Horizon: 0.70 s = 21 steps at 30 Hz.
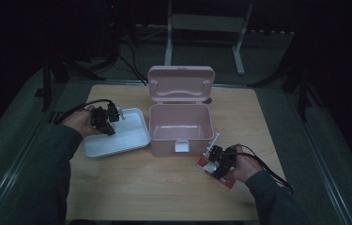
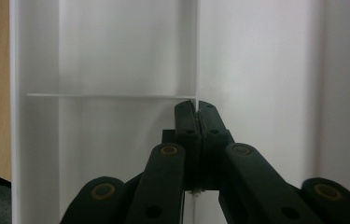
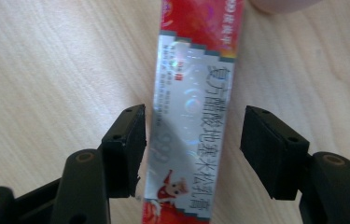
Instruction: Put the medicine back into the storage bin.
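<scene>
You have a slim red-and-silver carton [image 3: 192, 112] printed with Chinese characters and a small cartoon figure, lying flat on the wooden counter [image 1: 164, 187] just beside the front right corner of the pink box [image 1: 179, 123]. Your white tray [image 1: 117, 136] sits flat on the counter, touching the box's left side; thin walls divide it into compartments [image 2: 116, 60].

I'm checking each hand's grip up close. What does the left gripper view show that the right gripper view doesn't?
Left gripper view: the left gripper, jaws shut on a thin divider wall of the white tray.

Right gripper view: the right gripper, jaws open either side of a red and silver box, not pressing it.

Both: the light wooden table.
</scene>
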Available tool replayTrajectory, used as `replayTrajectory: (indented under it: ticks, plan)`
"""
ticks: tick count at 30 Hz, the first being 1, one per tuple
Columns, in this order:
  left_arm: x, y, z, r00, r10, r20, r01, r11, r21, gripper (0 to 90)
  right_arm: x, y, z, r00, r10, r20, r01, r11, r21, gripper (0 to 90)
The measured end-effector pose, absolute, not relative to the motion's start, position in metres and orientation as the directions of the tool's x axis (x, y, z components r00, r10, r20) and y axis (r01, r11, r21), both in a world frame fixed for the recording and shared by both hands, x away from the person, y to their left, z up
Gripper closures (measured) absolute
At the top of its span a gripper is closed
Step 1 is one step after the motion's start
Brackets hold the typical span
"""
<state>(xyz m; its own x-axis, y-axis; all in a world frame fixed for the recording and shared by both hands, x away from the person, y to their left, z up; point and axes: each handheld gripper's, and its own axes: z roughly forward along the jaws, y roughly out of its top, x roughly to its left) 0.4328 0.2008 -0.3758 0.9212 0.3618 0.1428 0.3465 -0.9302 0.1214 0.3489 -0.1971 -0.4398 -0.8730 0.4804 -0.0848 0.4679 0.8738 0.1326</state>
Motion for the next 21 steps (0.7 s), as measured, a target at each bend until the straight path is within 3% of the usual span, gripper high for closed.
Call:
replayTrajectory:
  ticks: [21]
  plan:
    - [0.433, 0.201, -0.377, 0.924, 0.357, 0.140, 0.342, -0.932, 0.119, 88.8, 0.356, -0.192, -0.451, -0.878, 0.476, -0.047, 0.471, 0.878, 0.084, 49.2]
